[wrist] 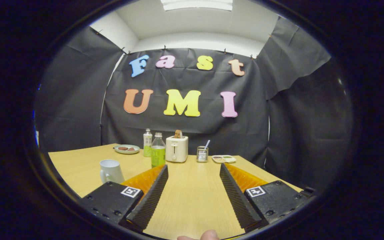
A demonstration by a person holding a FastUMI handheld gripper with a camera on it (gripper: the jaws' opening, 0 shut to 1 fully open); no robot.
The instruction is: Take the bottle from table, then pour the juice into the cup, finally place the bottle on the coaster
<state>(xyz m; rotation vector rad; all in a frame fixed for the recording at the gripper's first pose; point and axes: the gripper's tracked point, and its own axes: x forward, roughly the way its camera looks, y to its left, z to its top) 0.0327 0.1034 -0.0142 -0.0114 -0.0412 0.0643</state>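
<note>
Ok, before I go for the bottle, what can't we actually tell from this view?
- Coaster: none identifiable in the gripper view.
- Cup: inside faces away; its base sits behind the gripper's body, fingers spread open.
- Nearer bottle: cap too small to judge.
- Rear bottle: partly behind the nearer one.

Table: I am looking across a light wooden tabletop point(192, 196).
Toaster: a white toaster point(176, 149) is standing near the back wall, holding a slice of bread point(178, 133).
Plate: a plate point(127, 149) of brown food is sitting far left.
Holder: a mesh holder point(202, 154) is standing right of the toaster.
Dish: a divided dish point(224, 158) is lying beside it.
</note>
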